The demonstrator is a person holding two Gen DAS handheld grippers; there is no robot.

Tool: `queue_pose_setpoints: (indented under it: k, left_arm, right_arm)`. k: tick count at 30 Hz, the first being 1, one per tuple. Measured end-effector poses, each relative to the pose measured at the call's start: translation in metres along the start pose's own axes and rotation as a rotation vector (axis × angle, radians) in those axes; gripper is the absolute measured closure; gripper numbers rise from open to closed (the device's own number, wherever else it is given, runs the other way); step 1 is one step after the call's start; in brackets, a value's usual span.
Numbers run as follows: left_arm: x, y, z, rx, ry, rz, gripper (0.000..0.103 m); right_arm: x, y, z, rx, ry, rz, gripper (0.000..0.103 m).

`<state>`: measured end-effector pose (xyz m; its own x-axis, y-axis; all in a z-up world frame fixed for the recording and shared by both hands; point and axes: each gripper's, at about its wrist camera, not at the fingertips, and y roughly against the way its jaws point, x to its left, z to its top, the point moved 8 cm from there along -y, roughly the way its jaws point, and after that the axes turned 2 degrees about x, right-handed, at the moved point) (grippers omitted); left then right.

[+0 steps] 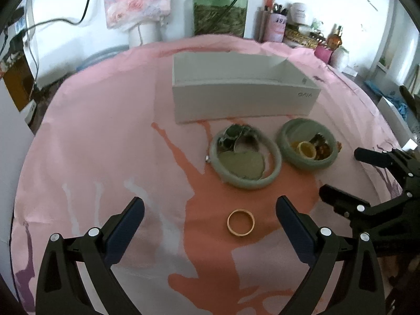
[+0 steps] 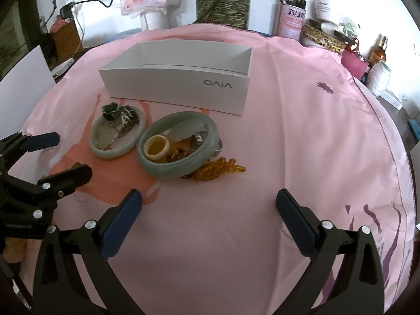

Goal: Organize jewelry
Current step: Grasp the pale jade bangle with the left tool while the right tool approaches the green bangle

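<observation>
A pink cloth (image 2: 288, 131) covers the table, and toward twelve o'clock on it stands an open white box (image 2: 178, 89). At the box's six o'clock lie two green jade bangles side by side: one (image 1: 245, 157) rings a pale flat stone and dark pieces, the other (image 2: 178, 144) rings a yellow band, with amber beads (image 2: 218, 169) spilling at its five o'clock. The left gripper (image 1: 210, 218) spreads wide around a gold ring (image 1: 240, 222) lying on the cloth, touching nothing. The right gripper (image 2: 210, 210) gapes empty.
</observation>
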<state>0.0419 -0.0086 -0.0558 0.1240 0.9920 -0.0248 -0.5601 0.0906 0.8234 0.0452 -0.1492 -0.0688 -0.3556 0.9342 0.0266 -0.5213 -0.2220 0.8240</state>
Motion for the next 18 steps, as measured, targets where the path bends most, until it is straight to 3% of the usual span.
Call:
queue_pose_setpoints:
  k: [3,8,14,16,18]
  left_arm:
    - [-0.005,0.001,0.006,-0.019,-0.012,-0.007,0.006]
    - [-0.019,-0.01,0.014,0.023,-0.042,-0.039,0.006]
    - [-0.03,-0.026,0.029,0.04,-0.102,-0.018,0.006]
    - [-0.029,-0.034,0.03,0.039,-0.121,0.022,0.004]
    - [-0.023,-0.035,0.031,0.041,-0.102,0.017,0.004]
  right_arm:
    - [-0.001,0.011,0.003,-0.037,0.009,-0.012,0.006]
    - [-0.018,0.02,0.01,-0.077,-0.037,-0.031,0.006]
    - [-0.033,0.021,0.012,-0.068,-0.144,0.056,0.006]
    - [-0.036,0.02,0.012,-0.061,-0.164,0.072,0.006]
    - [-0.035,0.019,0.011,-0.05,-0.174,0.086,0.006]
